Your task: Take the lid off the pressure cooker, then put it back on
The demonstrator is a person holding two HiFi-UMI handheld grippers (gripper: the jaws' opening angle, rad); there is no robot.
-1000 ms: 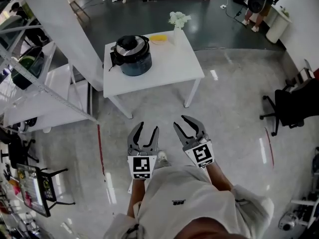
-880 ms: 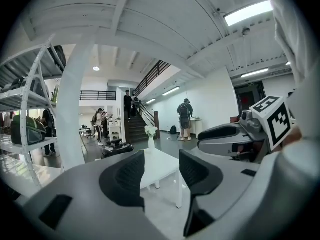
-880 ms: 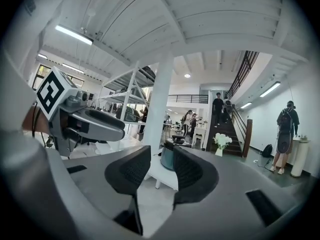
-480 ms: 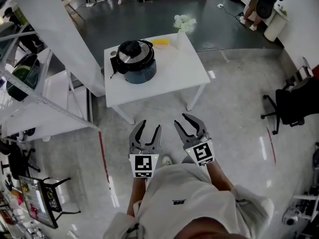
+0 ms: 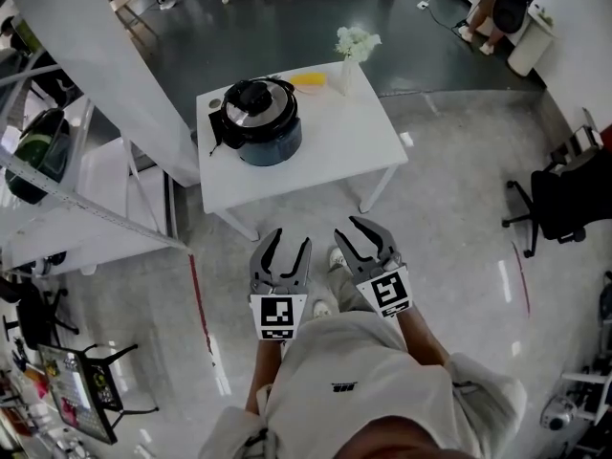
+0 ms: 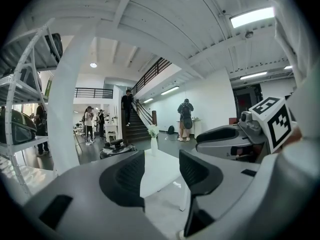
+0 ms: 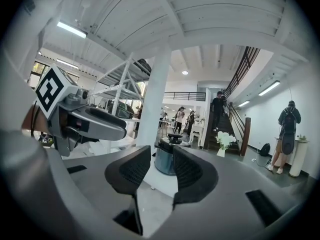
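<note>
White tabletop (image 5: 335, 137) stands across a pale, glossy floor (image 5: 449, 208). The dark pressure cooker (image 5: 263, 127) sits on the tabletop's left part with its lid (image 5: 251, 97) in place, a black knob on top. At the far right corner stands a white vase of pale flowers (image 5: 350, 51), and a flat yellow thing (image 5: 308, 79) lies at the far edge between vase and cooker.

Both grippers are low and near, side by side over the floor, well apart from the table and pointing toward it. The left gripper (image 5: 291, 237) has its fingers released, a little apart, with only tabletop and floor showing through the gap. The right gripper (image 5: 345, 228) also has its fingers narrowly apart and grasps nothing; in its own view the cooker shows far off in the gap.

A white metal shelf rack (image 5: 86, 194) stands left of the table, and a black office chair (image 5: 564, 204) stands at the right. In the gripper views, people stand far off by a staircase (image 6: 134, 126).
</note>
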